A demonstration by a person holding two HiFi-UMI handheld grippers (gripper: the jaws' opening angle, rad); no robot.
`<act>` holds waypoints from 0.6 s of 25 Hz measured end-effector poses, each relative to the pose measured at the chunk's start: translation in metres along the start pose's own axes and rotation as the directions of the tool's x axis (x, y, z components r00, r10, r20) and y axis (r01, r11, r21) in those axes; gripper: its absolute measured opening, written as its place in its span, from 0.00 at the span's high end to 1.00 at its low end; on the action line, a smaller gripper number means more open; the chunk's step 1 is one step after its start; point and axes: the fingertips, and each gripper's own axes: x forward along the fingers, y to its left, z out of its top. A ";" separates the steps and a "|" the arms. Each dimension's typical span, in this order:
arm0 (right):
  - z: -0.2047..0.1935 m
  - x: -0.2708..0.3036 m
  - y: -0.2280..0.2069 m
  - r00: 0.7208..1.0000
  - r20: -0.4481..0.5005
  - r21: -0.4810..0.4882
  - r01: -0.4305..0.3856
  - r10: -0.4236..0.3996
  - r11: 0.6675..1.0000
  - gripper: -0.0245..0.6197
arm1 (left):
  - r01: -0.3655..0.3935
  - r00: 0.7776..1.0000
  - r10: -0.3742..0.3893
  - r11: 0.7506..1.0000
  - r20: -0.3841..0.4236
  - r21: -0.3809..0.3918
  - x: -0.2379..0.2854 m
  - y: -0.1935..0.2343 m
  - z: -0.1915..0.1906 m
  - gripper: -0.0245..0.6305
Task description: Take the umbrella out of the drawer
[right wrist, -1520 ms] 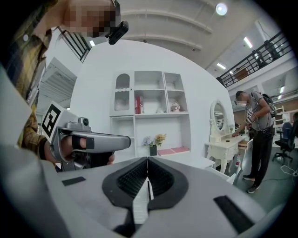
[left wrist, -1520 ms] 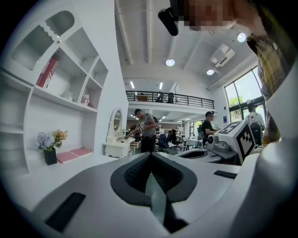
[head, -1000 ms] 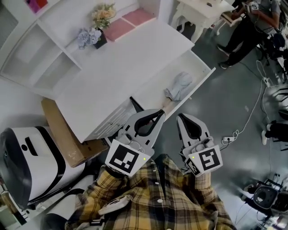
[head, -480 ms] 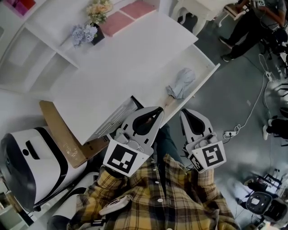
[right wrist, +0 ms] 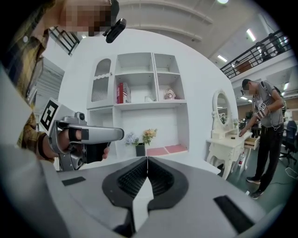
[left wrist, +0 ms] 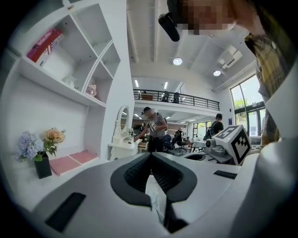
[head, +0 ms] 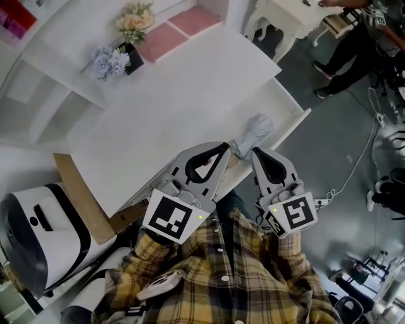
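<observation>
Forward come left gripper (head: 220,148) and right gripper (head: 255,153) to the drawer's (head: 296,121) near end, both pinched closed and empty. It's the approach; next, open around the umbrella (head: 253,131).

White table (head: 183,88); white shelf unit (head: 44,95) behind it, grey floor (head: 335,152) right of it, white dressing table (head: 285,16) beyond.

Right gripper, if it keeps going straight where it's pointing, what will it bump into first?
Probably the grey umbrella lying in the open drawer: in the head view the shut, empty right gripper points straight at it. Height is hard to judge, so it might pass above it toward the white desk.
</observation>
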 end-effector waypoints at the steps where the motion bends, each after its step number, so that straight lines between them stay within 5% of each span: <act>1: 0.002 0.006 -0.007 1.000 -0.001 -0.003 -0.009 0.009 1.000 0.94 | -0.006 1.000 0.006 1.000 0.002 0.002 0.008 0.004 0.003 0.93; 15: 0.019 0.059 -0.071 0.990 -0.029 -0.017 -0.137 0.137 0.990 0.94 | -0.083 0.996 0.082 0.996 -0.041 -0.014 0.079 0.038 0.011 0.93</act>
